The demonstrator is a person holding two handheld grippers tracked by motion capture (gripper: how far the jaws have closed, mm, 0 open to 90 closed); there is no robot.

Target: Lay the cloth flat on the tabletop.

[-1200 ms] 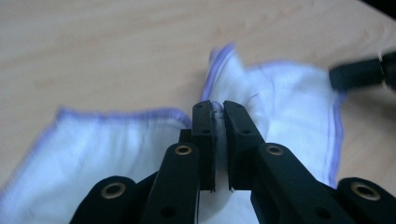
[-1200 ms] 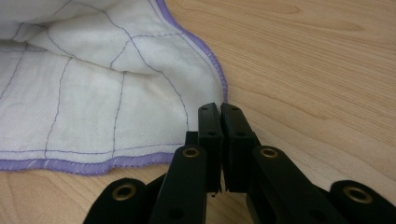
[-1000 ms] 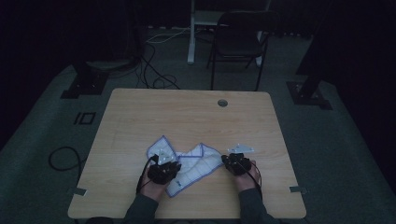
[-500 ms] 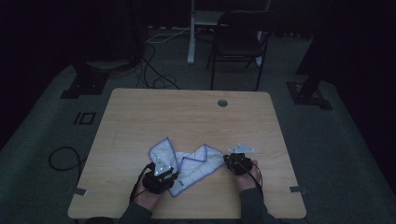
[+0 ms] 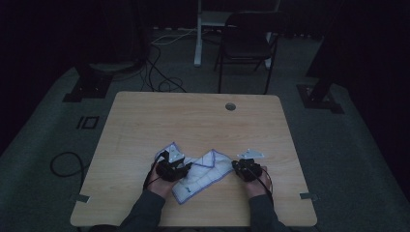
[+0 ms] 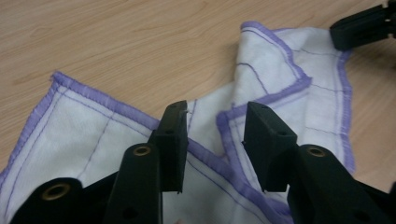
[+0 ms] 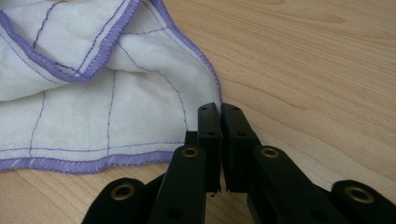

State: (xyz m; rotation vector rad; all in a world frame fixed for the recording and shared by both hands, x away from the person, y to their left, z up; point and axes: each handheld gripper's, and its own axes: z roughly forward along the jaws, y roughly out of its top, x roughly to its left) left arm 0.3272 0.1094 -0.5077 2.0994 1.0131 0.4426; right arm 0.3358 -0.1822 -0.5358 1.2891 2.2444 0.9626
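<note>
A white cloth (image 5: 205,173) with a purple hem lies crumpled on the wooden table (image 5: 193,121), near its front edge. My left gripper (image 5: 172,163) hovers over the cloth's left part. In the left gripper view the left gripper (image 6: 215,119) is open; its jaws have just been opening. The cloth (image 6: 93,135) lies below the gap and the pads do not press on it. My right gripper (image 5: 240,166) sits at the cloth's right end. In the right gripper view the right gripper (image 7: 220,109) is shut on the hemmed edge of the cloth (image 7: 93,102).
A grommet hole (image 5: 230,106) marks the table's far side. Beyond the table stand a dark chair (image 5: 246,38) and a white post (image 5: 198,34), with cables (image 5: 162,82) on the floor. The right gripper's jaws (image 6: 364,25) show far off in the left gripper view.
The left gripper's jaws have spread and let go of the cloth, and that hand has shifted a little farther up the table. The right gripper has stayed put.
</note>
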